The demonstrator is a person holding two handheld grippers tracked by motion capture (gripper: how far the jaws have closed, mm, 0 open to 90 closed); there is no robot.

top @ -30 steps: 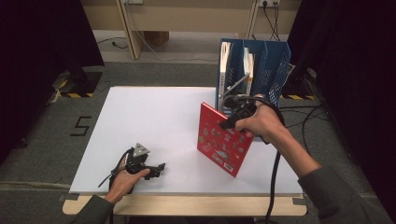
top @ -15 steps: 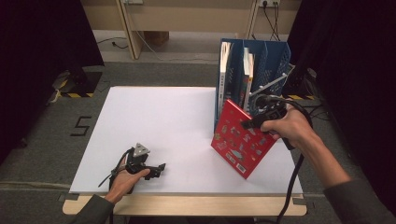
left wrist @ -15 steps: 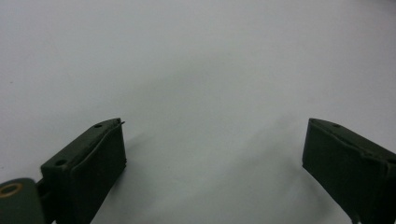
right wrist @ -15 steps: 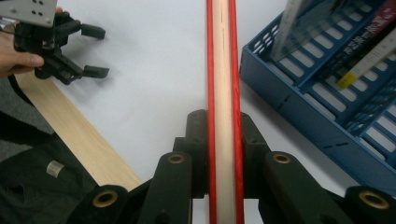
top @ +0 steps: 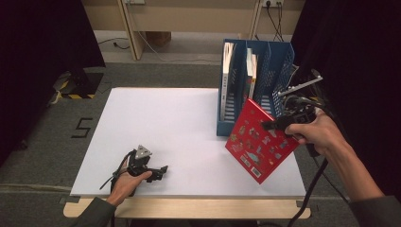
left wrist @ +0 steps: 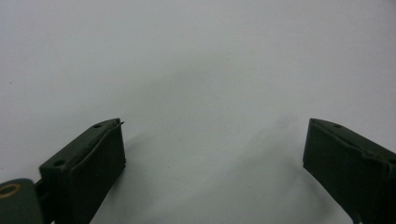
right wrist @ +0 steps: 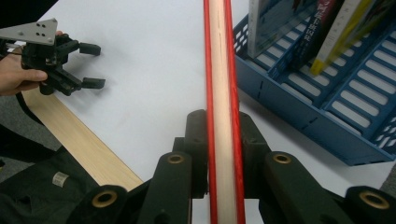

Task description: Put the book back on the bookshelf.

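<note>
Red book [top: 259,141] hangs tilted over the surface [top: 179,123], just before the blue file rack [top: 279,66], clenched by the right tool [right wrist: 221,135]. Left tool [top: 161,171] rests released. Risk: the tilted book catches a divider and twists free.

- A white table [top: 189,118] with a pale wood front edge [top: 189,208] stands on a grey carpet [top: 56,146]
- A dark "5" [top: 81,127] is marked on the carpet, left of the table
- Black curtains [top: 42,52] hang at both sides
- Behind the table, a light wood frame [top: 128,29] rises, with cables [top: 156,45] trailing on the floor
- A socket [top: 270,3] with plugs sits on the far wall
- Yellow-black tape [top: 71,94] lies at the left
</note>
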